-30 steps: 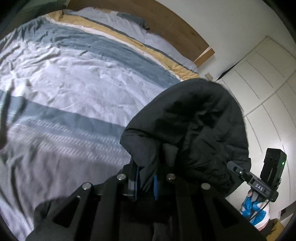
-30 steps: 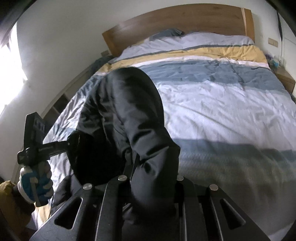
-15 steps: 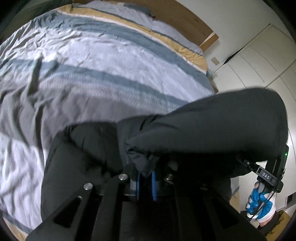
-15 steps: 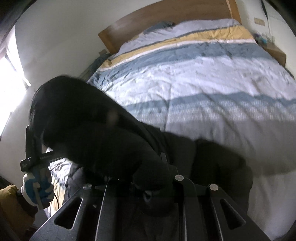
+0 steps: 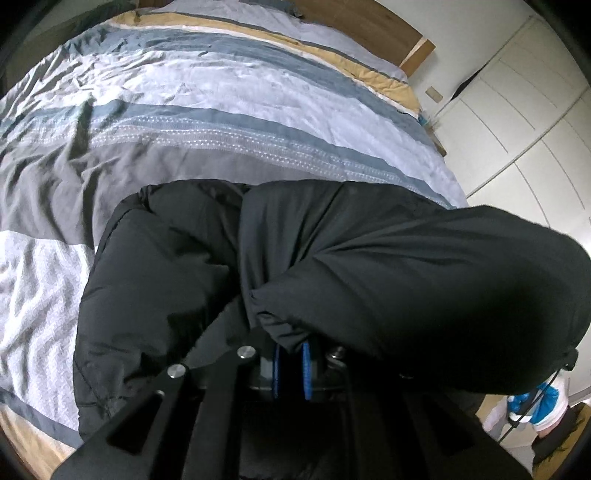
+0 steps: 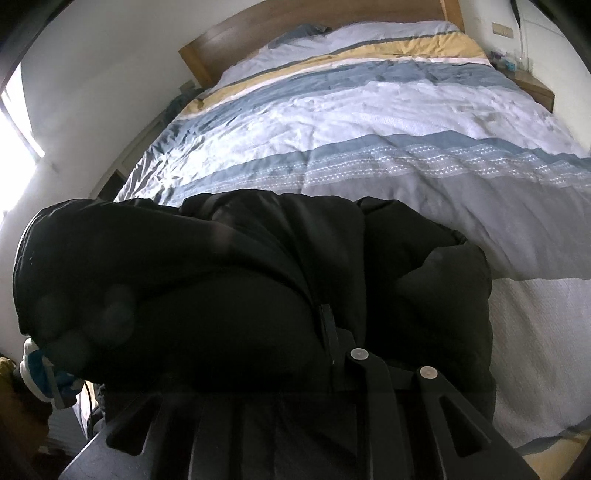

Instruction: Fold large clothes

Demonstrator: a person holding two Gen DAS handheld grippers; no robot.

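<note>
A black puffy jacket lies bunched on the foot end of a striped duvet. My left gripper is shut on a fold of it, and the cloth is pinched between the blue pads. A thick roll of jacket stretches right toward a gloved hand. In the right wrist view the jacket drapes over my right gripper. One dark finger shows and the other is buried in cloth. Its jaws are opening with jacket cloth still between them.
The duvet runs up to a wooden headboard. White wardrobe doors stand to the right of the bed, with a nightstand beside it. A bright window is on the left wall. The other gloved hand shows low left.
The jacket was held up in the air; both grippers swung it forward and down, and most of it now rests on the duvet.
</note>
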